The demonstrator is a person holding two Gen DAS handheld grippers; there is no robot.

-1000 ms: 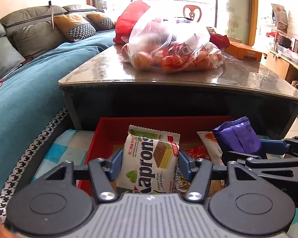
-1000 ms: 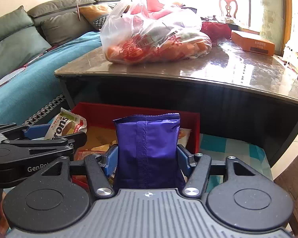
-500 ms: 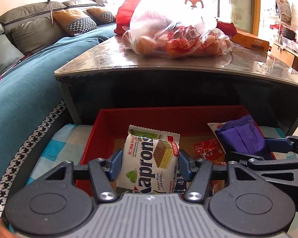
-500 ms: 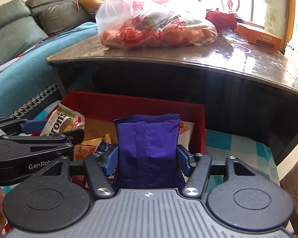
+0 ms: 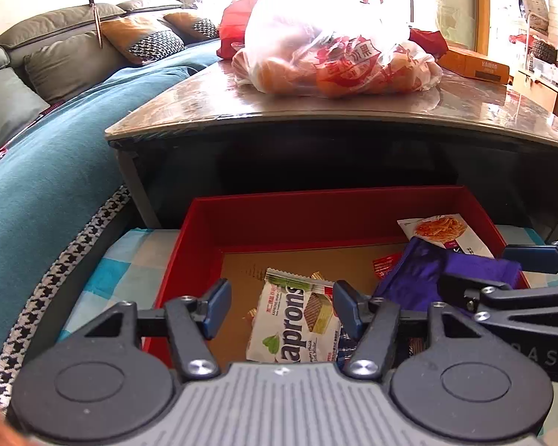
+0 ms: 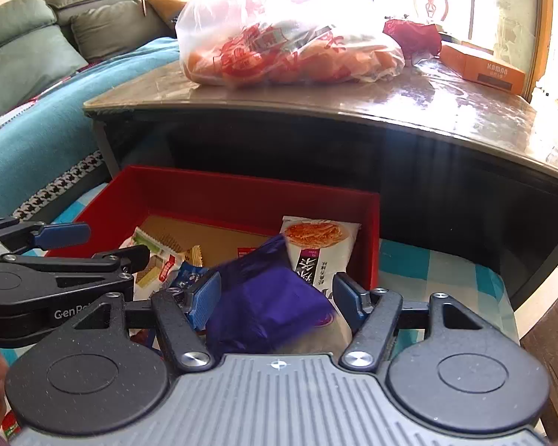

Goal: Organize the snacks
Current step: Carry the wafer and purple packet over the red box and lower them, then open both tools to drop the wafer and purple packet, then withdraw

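A red box (image 5: 279, 219) (image 6: 241, 197) stands on the checked cloth below the table edge, with several snack packets in it. My left gripper (image 5: 277, 306) is open above the box; the white Kaprons wafer packet (image 5: 294, 323) (image 6: 148, 260) lies in the box below its jaws. My right gripper (image 6: 275, 299) is open; the purple packet (image 6: 268, 308) (image 5: 424, 278) lies tilted in the box between and under its jaws. A white noodle-snack packet (image 6: 320, 245) (image 5: 442, 234) leans at the box's far right corner.
A dark glass-topped table (image 5: 353, 111) overhangs the box, carrying a plastic bag of oranges (image 5: 334, 63) and an orange carton (image 6: 483, 67). A teal sofa (image 5: 37, 171) runs along the left. A wooden piece (image 6: 554, 342) is at right.
Both grippers have opened and let go. The wafer packet and the purple packet have dropped into the red box. Both grippers have moved forward over the box.
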